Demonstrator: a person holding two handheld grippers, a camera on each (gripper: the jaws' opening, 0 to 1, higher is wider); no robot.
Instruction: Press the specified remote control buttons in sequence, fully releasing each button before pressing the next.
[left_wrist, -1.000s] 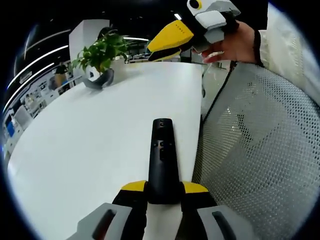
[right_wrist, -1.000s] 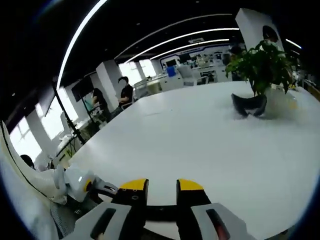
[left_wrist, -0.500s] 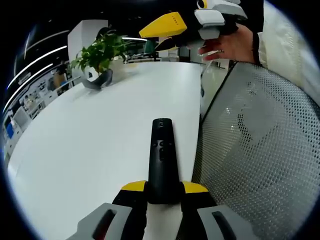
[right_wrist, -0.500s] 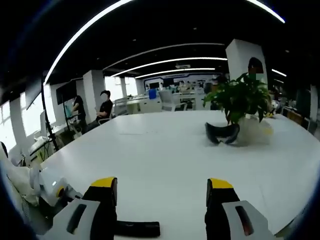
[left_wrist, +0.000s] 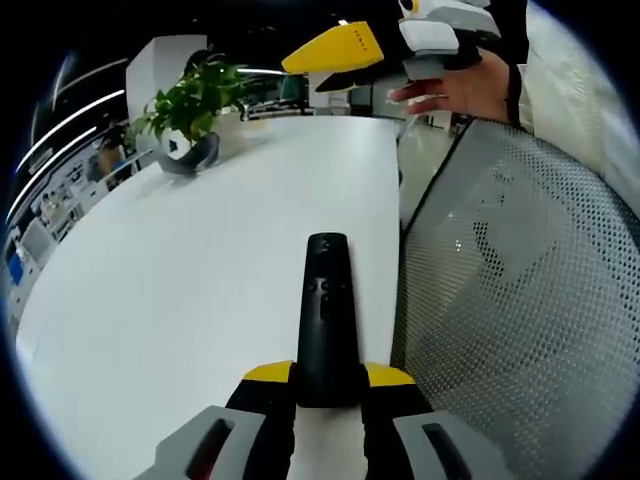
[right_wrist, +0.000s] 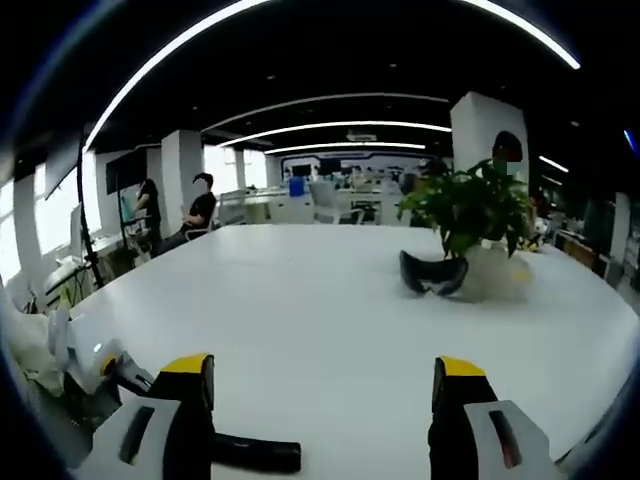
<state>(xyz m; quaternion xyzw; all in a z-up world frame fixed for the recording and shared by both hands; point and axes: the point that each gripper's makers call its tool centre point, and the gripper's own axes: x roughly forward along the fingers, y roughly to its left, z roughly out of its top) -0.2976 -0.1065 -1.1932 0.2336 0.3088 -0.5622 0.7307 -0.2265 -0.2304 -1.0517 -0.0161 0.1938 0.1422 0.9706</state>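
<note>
- black remote control (left_wrist: 327, 320) lies lengthwise, buttons up, near end clamped in the left hand-held gripper (left_wrist: 328, 375), likely steadied for pressing.
- right hand-held gripper (right_wrist: 324, 385) hangs above, jaws wide apart and empty.
- white worktop (left_wrist: 200, 270) beneath; potted plant (right_wrist: 468, 215) far off.

Bright ceiling strip lights (right_wrist: 340, 125), dark ceiling. My white table (left_wrist: 200, 260) looks evenly lit, soft shadows. Fisheye bends edges; background slightly soft.

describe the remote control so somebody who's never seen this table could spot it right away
Find the big white table and go to its near edge, beside the mesh chair back. The remote control is a slim black bar lying lengthwise, its near end clamped in the left gripper, far from the potted plant.
</note>
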